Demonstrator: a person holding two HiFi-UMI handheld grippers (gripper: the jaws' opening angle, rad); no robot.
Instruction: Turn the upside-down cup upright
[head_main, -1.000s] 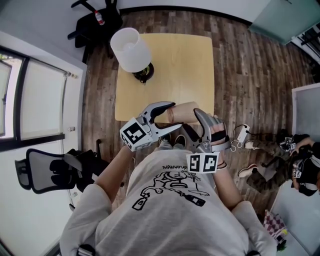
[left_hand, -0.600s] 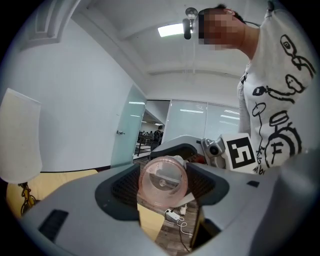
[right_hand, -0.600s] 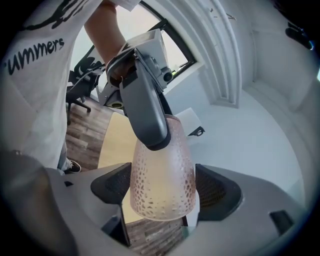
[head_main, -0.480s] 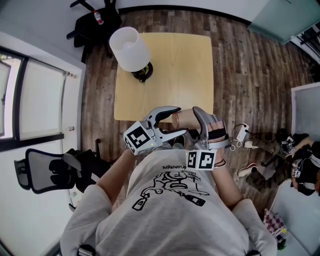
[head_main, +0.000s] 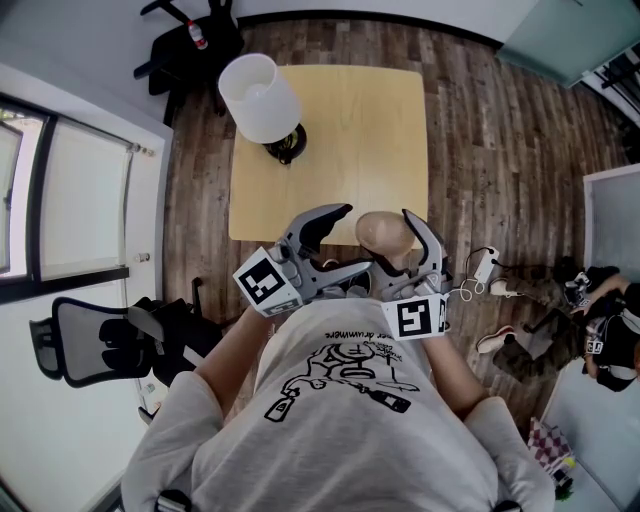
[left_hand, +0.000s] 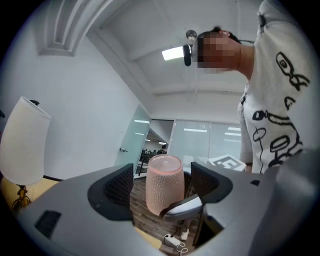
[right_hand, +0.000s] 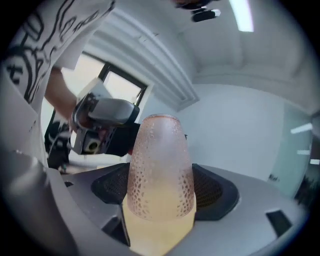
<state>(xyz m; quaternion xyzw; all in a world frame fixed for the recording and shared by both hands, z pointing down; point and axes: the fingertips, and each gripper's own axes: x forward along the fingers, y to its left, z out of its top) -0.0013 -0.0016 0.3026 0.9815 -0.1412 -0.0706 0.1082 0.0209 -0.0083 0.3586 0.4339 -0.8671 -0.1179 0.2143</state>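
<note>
cup: pinkish-tan with a dimpled skin, the cup (head_main: 385, 232) is held up in the air, off the tabletop (head_main: 340, 130), over its 6 o'clock edge as seen in the head view
which way up: the end turned upward looks closed, though that can't be called for sure
right gripper: the right gripper (head_main: 398, 240) is clenched on the cup, both black pads pressed into its sides in the right gripper view; it comes in from about 5 o'clock of the cup
left gripper: the left gripper (head_main: 352, 237) is released, with its jaws opening; in the left gripper view the cup is framed between the pads with a gap on each side, so nothing is gripped; it sits at 9 o'clock of the cup
overlap: one grey jaw of the right gripper is seen crossing the cup's lower part in the left gripper view
lamp: a white-shaded lamp (head_main: 260, 100) is stood at the 10 o'clock corner of the tabletop, well apart from the cup
floor: dark wood planks (head_main: 500, 150) are laid all round the tabletop
chair: a black office chair (head_main: 90, 340) is parked at 8 o'clock of the head view
</note>
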